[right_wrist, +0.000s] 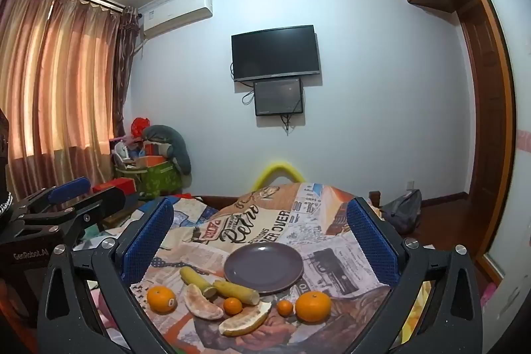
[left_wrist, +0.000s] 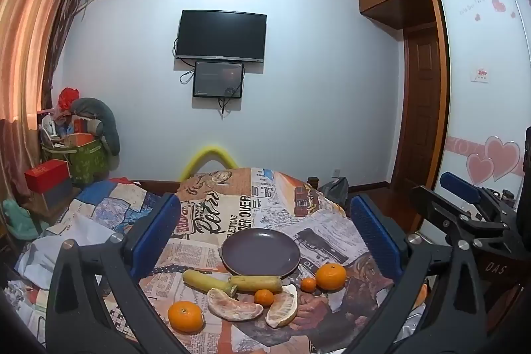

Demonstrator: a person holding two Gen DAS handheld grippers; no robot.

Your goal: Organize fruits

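Patterned tablecloth [left_wrist: 232, 214] edges vanish behind both wide-open tools' fingers [left_wrist: 156, 231].

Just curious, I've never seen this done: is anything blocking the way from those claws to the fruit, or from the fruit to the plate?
Nothing visible does. Both claws, left and right, hang open above the fruit, and the empty purple plate sits just behind it.

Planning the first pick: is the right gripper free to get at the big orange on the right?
Probably yes: the right gripper is open and empty, and the big orange lies uncovered ahead, beside a small one.
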